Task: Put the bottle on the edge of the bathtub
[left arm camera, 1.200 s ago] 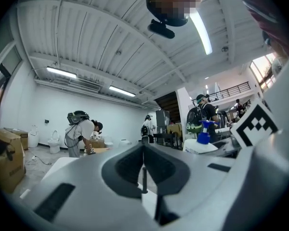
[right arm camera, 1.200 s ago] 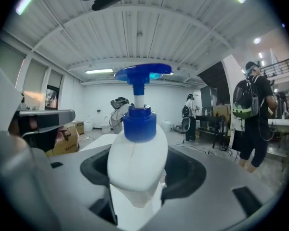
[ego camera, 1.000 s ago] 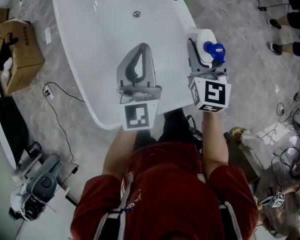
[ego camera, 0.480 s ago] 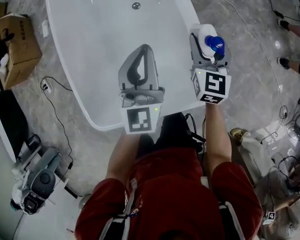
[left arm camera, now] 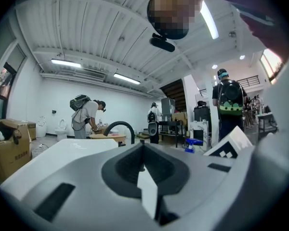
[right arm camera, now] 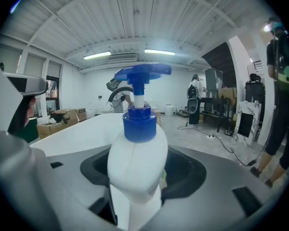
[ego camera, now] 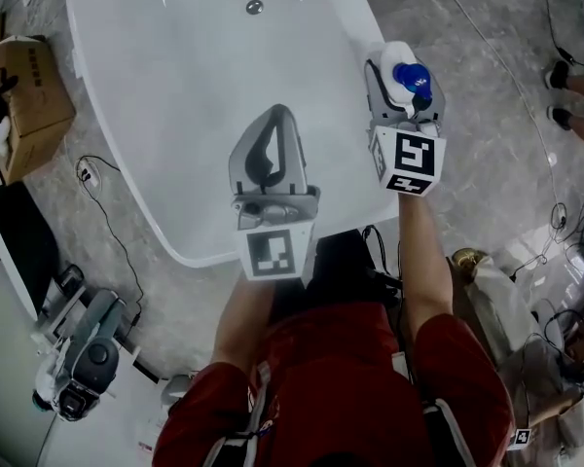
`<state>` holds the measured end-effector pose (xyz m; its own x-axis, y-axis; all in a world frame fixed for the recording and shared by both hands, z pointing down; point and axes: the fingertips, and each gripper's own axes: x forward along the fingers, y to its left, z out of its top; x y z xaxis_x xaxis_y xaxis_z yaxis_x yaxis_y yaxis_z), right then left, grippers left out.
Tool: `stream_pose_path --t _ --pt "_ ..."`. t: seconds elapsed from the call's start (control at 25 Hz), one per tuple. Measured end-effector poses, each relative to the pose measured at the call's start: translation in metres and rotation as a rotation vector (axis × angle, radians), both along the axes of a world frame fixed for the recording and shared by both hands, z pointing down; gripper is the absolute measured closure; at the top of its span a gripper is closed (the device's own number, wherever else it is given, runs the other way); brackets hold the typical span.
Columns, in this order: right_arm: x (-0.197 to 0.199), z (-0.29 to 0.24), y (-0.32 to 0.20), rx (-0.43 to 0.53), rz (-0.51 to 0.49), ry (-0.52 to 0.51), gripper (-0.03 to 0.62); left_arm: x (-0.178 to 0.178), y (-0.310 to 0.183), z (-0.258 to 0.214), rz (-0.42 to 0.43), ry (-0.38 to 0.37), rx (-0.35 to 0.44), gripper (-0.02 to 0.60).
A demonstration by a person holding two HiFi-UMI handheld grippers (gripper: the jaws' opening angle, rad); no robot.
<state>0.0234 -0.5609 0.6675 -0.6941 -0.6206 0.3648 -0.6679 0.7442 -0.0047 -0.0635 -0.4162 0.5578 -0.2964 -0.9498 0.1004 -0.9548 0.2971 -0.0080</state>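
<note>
Bathtub (ego camera: 156, 115) is drifting toward the far left of the head view versus a second ago, so the person is closing on its right rim. Left gripper (ego camera: 275, 125) is hanging over the basin, jaws pinched together and carrying nothing. Right gripper (ego camera: 401, 84) is keeping the same wide clamp on the bottle (ego camera: 394, 61), upright above the right rim, apparently not yet resting. Blue pump head (ego camera: 413, 78) is pointing up. Set-down is likely coming next.

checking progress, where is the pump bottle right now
The pump bottle is gripped in the right gripper, at the head view's right, beside the right rim of the bathtub.
</note>
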Motion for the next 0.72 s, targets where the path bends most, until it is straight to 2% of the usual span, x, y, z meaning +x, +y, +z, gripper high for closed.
stream_pose_path --t 0.24,0.44,0.72 --pt "0.001 0.019 -0.013 0.002 0.016 0.012 0.319 0.006 -0.003 0.021 0.008 0.015 -0.033 0.566" --pt "-0.001 0.033 -0.019 -0.048 0.038 -0.004 0.319 0.007 -0.005 0.030 0.006 0.028 -0.053 0.566" --pt "-0.015 0.038 -0.019 -0.004 0.016 -0.010 0.319 0.005 -0.008 0.039 0.003 0.058 -0.062 0.566"
